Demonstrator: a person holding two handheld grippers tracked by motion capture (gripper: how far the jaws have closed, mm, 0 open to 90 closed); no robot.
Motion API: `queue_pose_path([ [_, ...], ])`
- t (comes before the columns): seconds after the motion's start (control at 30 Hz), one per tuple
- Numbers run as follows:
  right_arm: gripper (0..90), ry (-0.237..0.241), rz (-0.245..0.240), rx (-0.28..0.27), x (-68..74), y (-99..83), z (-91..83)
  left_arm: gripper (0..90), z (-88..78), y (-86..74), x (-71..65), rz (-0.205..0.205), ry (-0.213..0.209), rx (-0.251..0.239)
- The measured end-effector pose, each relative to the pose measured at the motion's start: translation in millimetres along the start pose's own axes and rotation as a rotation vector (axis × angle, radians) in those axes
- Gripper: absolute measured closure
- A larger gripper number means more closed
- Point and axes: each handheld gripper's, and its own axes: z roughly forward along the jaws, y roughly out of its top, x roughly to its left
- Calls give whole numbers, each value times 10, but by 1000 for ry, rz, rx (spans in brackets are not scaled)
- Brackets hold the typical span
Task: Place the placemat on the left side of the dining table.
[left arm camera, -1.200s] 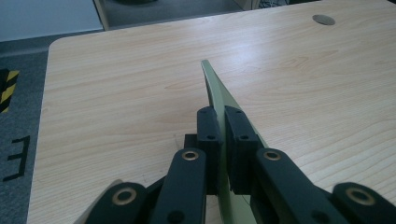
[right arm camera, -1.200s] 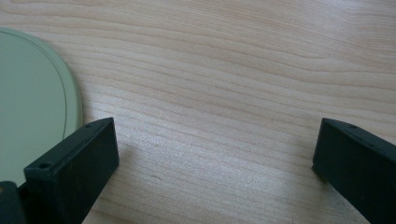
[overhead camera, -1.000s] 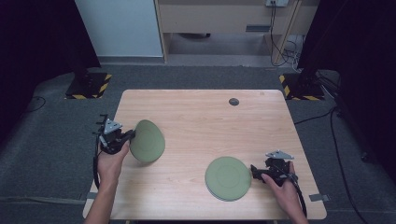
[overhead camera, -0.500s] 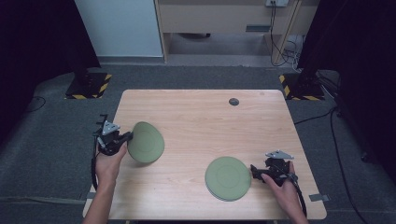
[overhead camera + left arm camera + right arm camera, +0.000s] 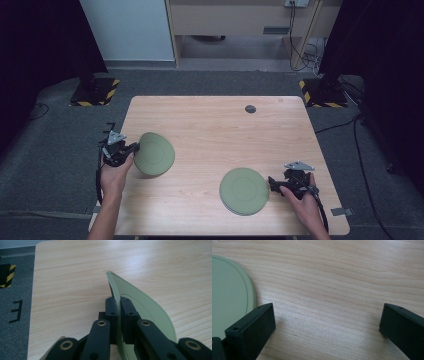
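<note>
A: Where is the lifted plate (image 5: 155,153) found relative to the left gripper (image 5: 131,148)?

B: It is pinched by its rim between the two pads, which are pressed onto the edge from both sides. In the high view the plate extends from the gripper toward 3 o'clock, tilted, near the left edge of the table (image 5: 210,125). In the left gripper view the plate (image 5: 140,307) is seen edge-on, rising toward 12 o'clock beyond the left gripper (image 5: 119,315).

A: And the right gripper (image 5: 274,181)?

B: Its jaws are spread wide, and nothing is held between them. A second plate (image 5: 244,191) is laid flat on the wood just beside it, at 9 o'clock. In the right gripper view, bare wood is seen between the jaws of the right gripper (image 5: 327,322), and the second plate (image 5: 229,295) is seen at 9 o'clock, beside the left jaw.

A: What is noted of materials?

B: Both plates are round, matte, pale green, with a raised ring inside the rim. The table is light wood with fine grain; the pads are black blocks with screw holes.

A: Anything given by one view alone?

B: A small dark disc (image 5: 250,109) is seen at 12 o'clock on the table in the high view.
</note>
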Motion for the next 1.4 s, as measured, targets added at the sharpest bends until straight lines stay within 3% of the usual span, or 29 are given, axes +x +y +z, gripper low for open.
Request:
queue_pose_path([
  [0.63, 6, 0, 0, 0, 0, 0, 0, 854, 75, -63, 107, -19, 21, 27],
  [0.83, 6, 0, 0, 0, 0, 0, 0, 852, 95, -70, 115, -7, 31, 37],
  [0.97, 6, 0, 0, 0, 0, 0, 0, 849, 113, -72, 98, 40, 49, 53],
  [1.4, 6, 0, 0, 0, 0, 0, 0, 833, 180, -97, 157, 29, 58, 82],
])
